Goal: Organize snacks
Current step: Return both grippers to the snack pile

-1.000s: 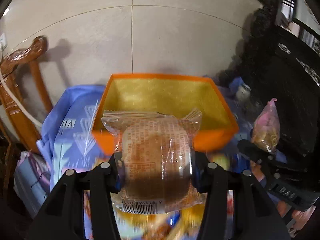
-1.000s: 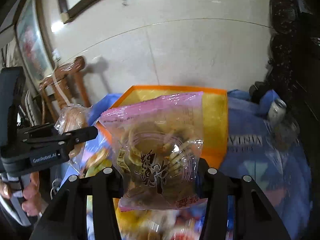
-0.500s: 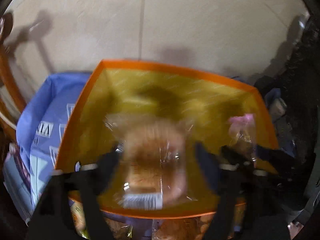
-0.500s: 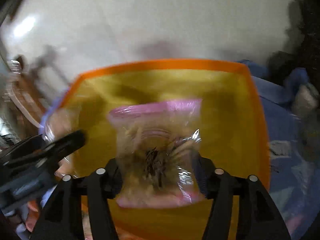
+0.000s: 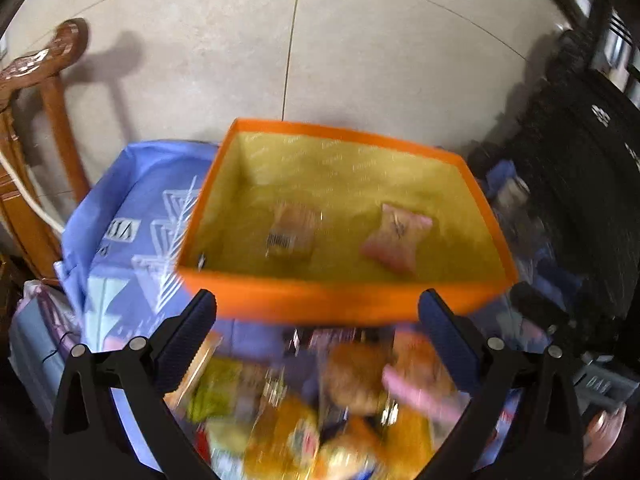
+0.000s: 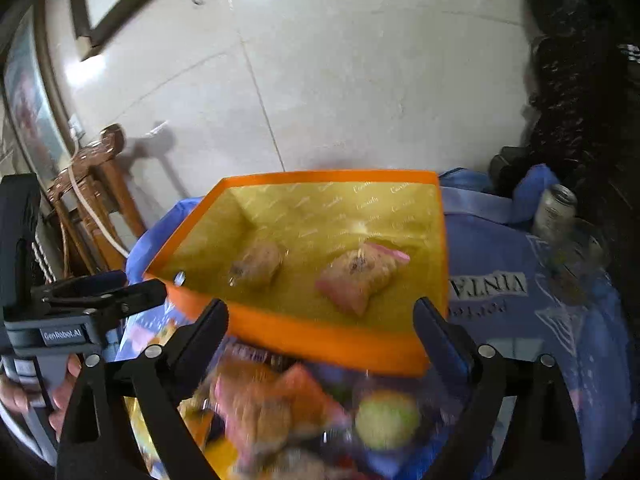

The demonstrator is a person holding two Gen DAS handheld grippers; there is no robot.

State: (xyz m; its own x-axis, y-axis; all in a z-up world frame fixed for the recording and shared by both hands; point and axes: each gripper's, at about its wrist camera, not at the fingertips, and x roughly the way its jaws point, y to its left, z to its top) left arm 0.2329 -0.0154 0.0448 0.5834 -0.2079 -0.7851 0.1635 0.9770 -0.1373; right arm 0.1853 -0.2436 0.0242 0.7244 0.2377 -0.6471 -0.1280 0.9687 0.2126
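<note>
An orange box [image 5: 320,300] with a yellow lining sits on the blue cloth. Two packets lie apart on its floor: a brown bun packet [image 5: 290,232] with a barcode and, to its right, a pink-edged pastry packet [image 5: 394,236]. My left gripper [image 5: 318,320] hangs in front of the box's near wall, jaws opening wide with nothing between them. My right gripper [image 6: 320,328] is also before the near wall [image 6: 320,336], jaws opening and empty. From there the bun packet [image 6: 256,262] and pink packet [image 6: 360,276] show inside the box. A blurred pile of snacks [image 5: 320,408] lies under both grippers.
The left gripper [image 6: 104,292], held by a hand [image 6: 60,392], shows at the left of the right wrist view. A drink can [image 6: 554,212] stands at the cloth's far right. A wooden chair [image 5: 44,80] stands left, with dark carved furniture [image 5: 580,160] to the right.
Both packets have left the jaws and now lie in the box. Both grippers went out over the box, then drew back to its near wall, and their jaws spread wide.
</note>
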